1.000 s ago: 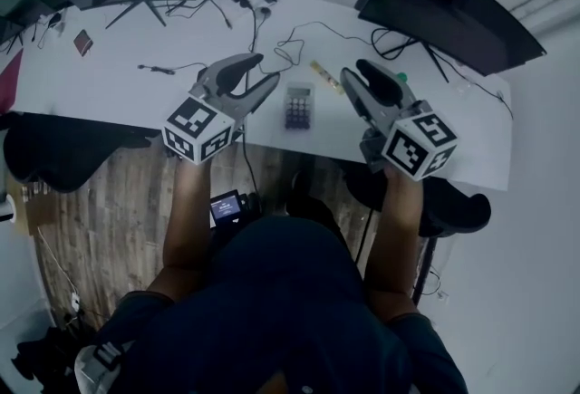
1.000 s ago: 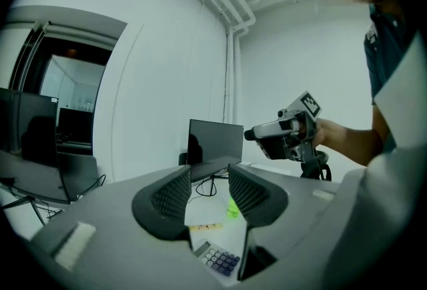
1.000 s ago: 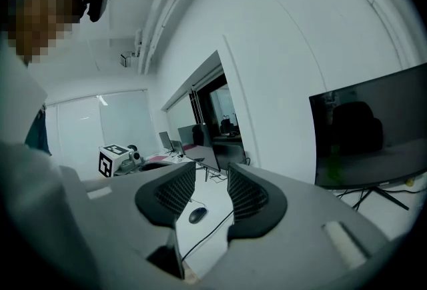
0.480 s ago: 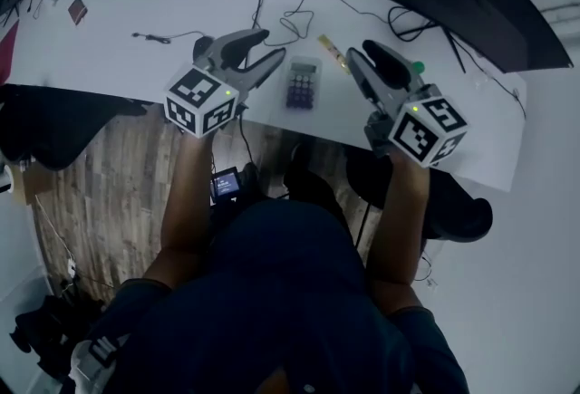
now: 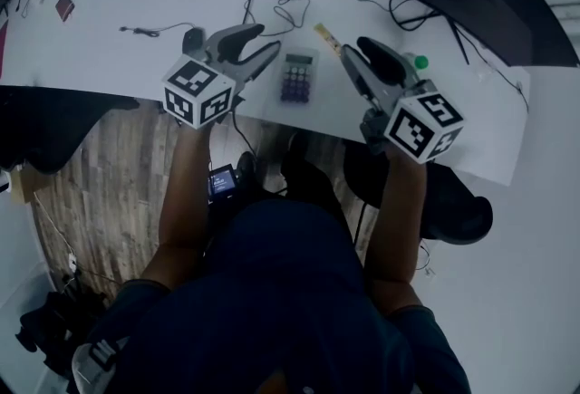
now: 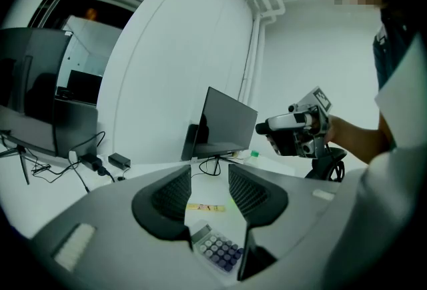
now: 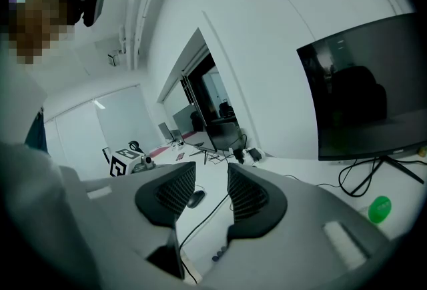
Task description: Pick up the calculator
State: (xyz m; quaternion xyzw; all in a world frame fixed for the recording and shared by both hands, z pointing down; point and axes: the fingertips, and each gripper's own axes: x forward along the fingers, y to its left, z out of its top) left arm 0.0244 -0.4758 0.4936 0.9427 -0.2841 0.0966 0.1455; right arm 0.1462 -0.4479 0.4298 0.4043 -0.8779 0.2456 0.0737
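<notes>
The small grey calculator with dark purple keys lies flat on the white tabletop, close to the near edge, right between my two grippers. Its long side runs from near to far, with the little screen at the far end and the keys nearer to me. My left gripper is just to the left of it and points across toward it. My right gripper is on its right side, a bit further away from it, I think. So the left one looks like the better one for the job. In the left gripper view I can see the calculator low down, peeking out in the gap under the two jaws. It sits a little to the right of the middle, and it is not touching them. The jaws of that gripper stand apart with a fair gap and nothing in it, so it is let go and empty. The jaws of my right gripper are spread about as much, and they hold nothing and touch nothing. A thin yellow strip lies on the tabletop just past the far right corner of the calculator, so I should keep clear of it. I think the left gripper has to drop down and go a bit right to get its jaws on the two long sides.
</notes>
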